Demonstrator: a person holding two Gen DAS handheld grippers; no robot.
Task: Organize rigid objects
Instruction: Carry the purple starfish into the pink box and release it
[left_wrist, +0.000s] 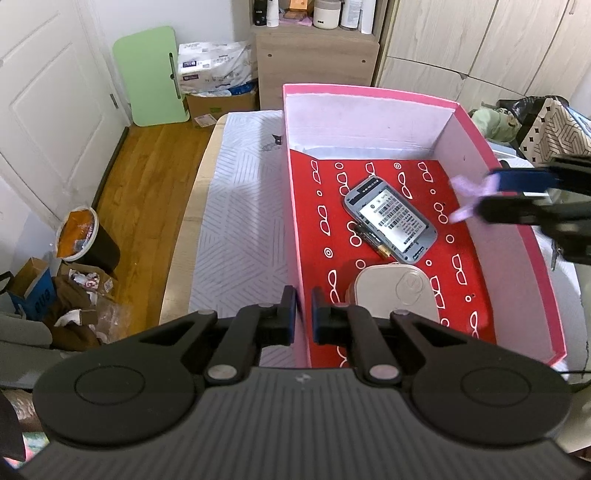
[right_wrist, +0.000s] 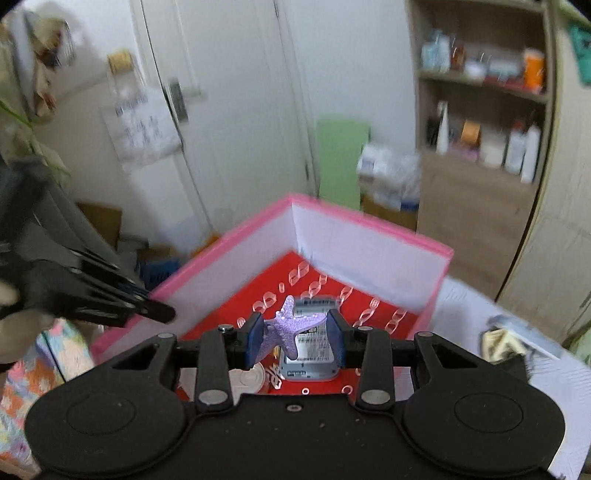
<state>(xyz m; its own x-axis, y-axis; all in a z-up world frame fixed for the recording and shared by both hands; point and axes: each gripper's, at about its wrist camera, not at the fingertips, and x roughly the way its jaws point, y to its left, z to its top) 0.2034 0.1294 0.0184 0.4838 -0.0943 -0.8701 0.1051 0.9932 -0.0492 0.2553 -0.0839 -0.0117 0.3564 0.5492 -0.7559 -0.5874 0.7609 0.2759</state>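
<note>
A pink box (left_wrist: 369, 91) with a red patterned floor stands on the bed. Inside lie a grey device with a barcode label (left_wrist: 391, 219), a small black-and-gold stick (left_wrist: 371, 240) and a beige lidded container (left_wrist: 395, 291). My left gripper (left_wrist: 303, 314) is shut on the box's left wall. My right gripper (right_wrist: 295, 341) is shut on a purple starfish (right_wrist: 282, 326) and holds it above the box floor; the starfish also shows in the left wrist view (left_wrist: 471, 195). The device also shows in the right wrist view (right_wrist: 312, 354).
The box sits on a white patterned bedsheet (left_wrist: 240, 206). A bin (left_wrist: 86, 240) and clutter lie on the wood floor to the left. A green board (left_wrist: 151, 77), a shelf unit (left_wrist: 314, 62) and wardrobes (left_wrist: 480, 48) stand beyond. A bag (left_wrist: 554, 125) is at the right.
</note>
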